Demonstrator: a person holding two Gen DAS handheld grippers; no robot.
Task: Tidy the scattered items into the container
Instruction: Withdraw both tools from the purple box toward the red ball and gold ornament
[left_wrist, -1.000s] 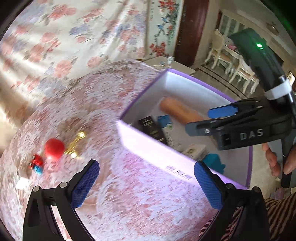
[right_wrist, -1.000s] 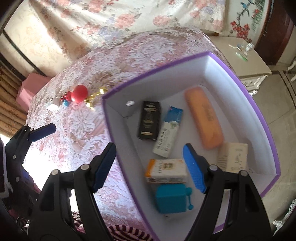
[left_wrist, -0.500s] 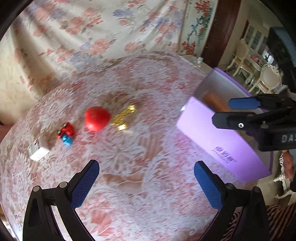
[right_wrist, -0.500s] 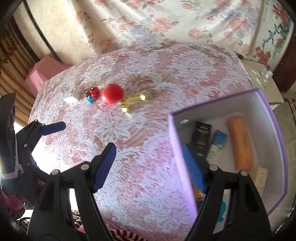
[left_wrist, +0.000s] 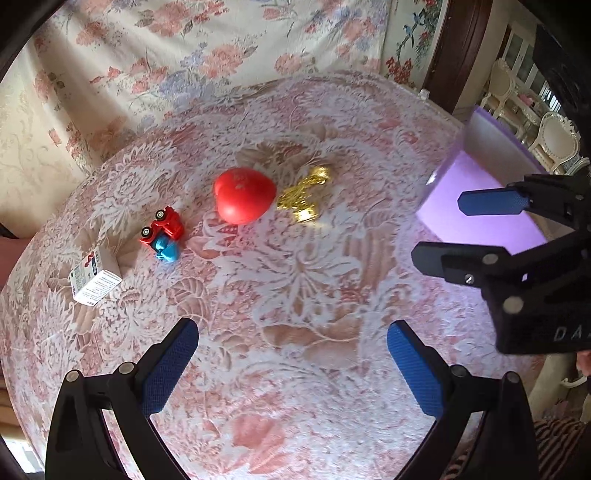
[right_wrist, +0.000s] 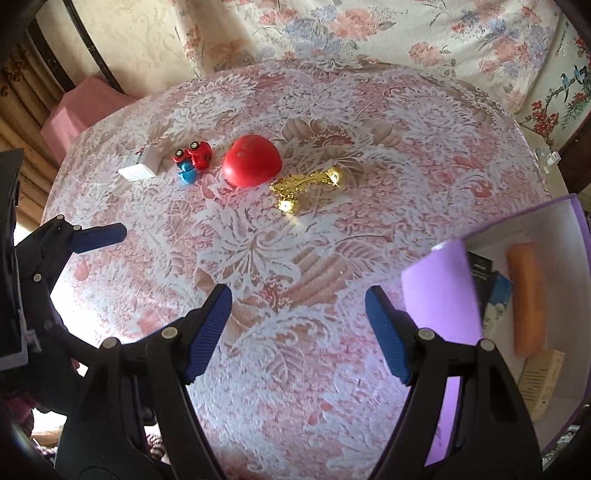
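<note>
Where the lace tablecloth (left_wrist: 295, 280) is lying bare, four items are sitting in a row: a white carton (left_wrist: 95, 282) at 9 o'clock, a red-and-blue toy car (left_wrist: 164, 234), a red heart (left_wrist: 243, 199), and a gold trinket (left_wrist: 304, 197) at 1 o'clock. The purple box (right_wrist: 436, 295) is standing at 3 o'clock. Both the left gripper (left_wrist: 291, 365) and the right gripper (right_wrist: 297, 328) are tilting steeply downward, jaws gaping wide, gripping nothing.

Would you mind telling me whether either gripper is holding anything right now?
Nothing is held: the left gripper and right gripper are both open and empty.
</note>
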